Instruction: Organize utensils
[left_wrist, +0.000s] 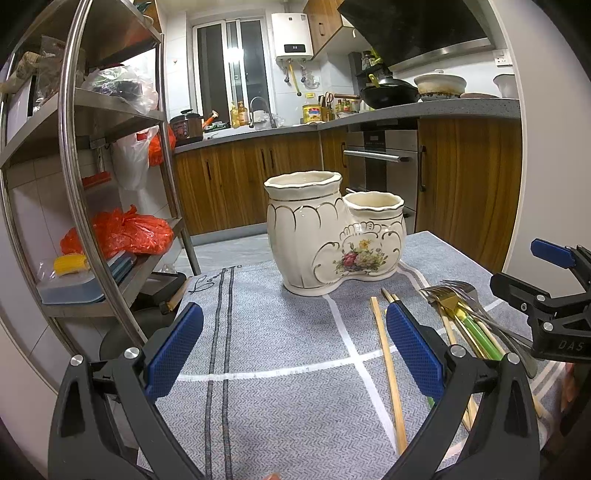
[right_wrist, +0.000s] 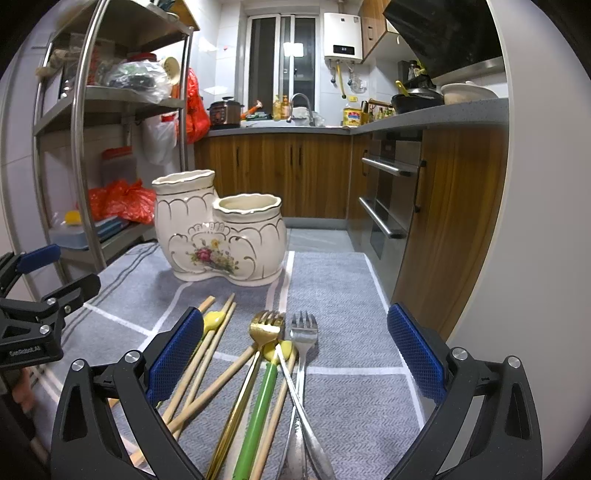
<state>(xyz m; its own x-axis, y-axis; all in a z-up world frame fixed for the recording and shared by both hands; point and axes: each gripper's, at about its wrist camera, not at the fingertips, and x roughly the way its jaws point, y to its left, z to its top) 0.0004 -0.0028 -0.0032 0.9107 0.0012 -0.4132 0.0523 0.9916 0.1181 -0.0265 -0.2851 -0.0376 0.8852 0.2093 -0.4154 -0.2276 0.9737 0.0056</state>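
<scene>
A grey cloth (left_wrist: 280, 332) w/ white lines covered a small table in a kitchen. Near its far edge, about mid-width, stood a cream ceramic holder (left_wrist: 332, 229) w/ two open-topped compartments joined side by side, taller one on the left, lower one on the right, flower motif on the front; both upright, insides not visible. The left gripper (left_wrist: 295, 350) hovered low over the cloth toward the near edge, blue pads spread wide, nothing between them. One bare chopstick (left_wrist: 388, 369) lay on the cloth just inside its right pad, pointing toward the holder. The right gripper (right_wrist: 295, 354) hovered over the near right part of the cloth, also spread wide and holding nothing. Under and between its fingers lay a loose pile of utensils, overlapping: a gold fork (right_wrist: 264, 326), a silver fork (right_wrist: 303, 328) beside it on the right, a green-handled piece (right_wrist: 258, 413) w/ a yellow tip, a 2nd yellow tip (right_wrist: 213, 319) at the left pad, plus several chopsticks (right_wrist: 207, 362) fanned to the left. Pile sat near the holder, not touching it. A steel rack (left_wrist: 92, 122) w/ bags stood off the left edge; wood cabinets (left_wrist: 243, 184) ran behind.
</scene>
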